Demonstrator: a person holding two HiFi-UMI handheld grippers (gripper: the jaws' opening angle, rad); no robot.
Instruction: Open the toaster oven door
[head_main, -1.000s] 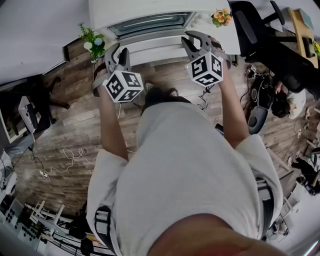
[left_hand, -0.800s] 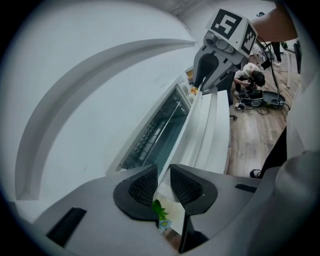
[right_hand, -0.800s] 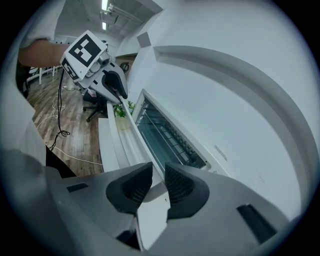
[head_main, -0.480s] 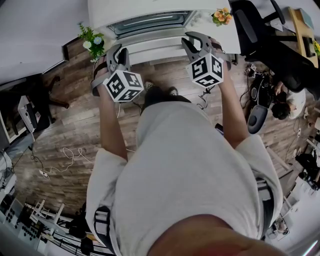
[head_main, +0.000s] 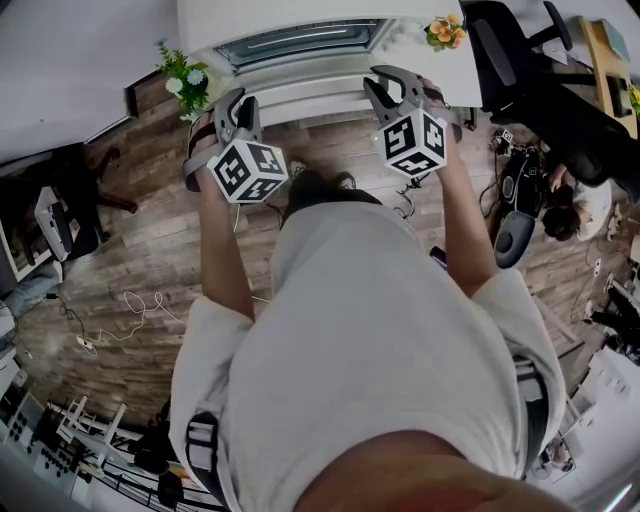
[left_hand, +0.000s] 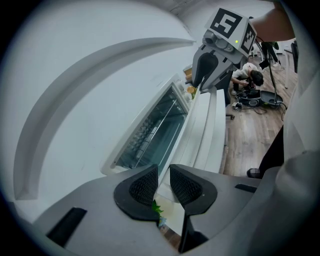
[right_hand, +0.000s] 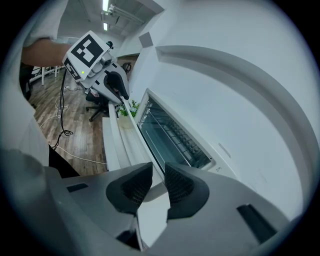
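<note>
A white toaster oven (head_main: 300, 15) stands on a white table, its glass door (head_main: 300, 42) facing me with a white handle bar (head_main: 305, 90) along its front. My left gripper (head_main: 238, 102) is at the bar's left end and my right gripper (head_main: 388, 82) at its right end. In the left gripper view the pads (left_hand: 145, 186) stand narrow with the handle's (left_hand: 202, 130) edge pinched between them. In the right gripper view the jaws (right_hand: 159, 182) close on the handle (right_hand: 122, 142) in the same way. Behind the glass (right_hand: 170, 135) I see the wire rack.
A green and white plant (head_main: 183, 82) sits left of the oven and orange flowers (head_main: 442, 32) right of it. A black office chair (head_main: 520, 60) and a crouching person (head_main: 570, 205) are at the right. Cables (head_main: 140, 305) lie on the wood floor.
Hardly anything: both grippers stay at the ends of the handle, and the head view has only drifted a little.
</note>
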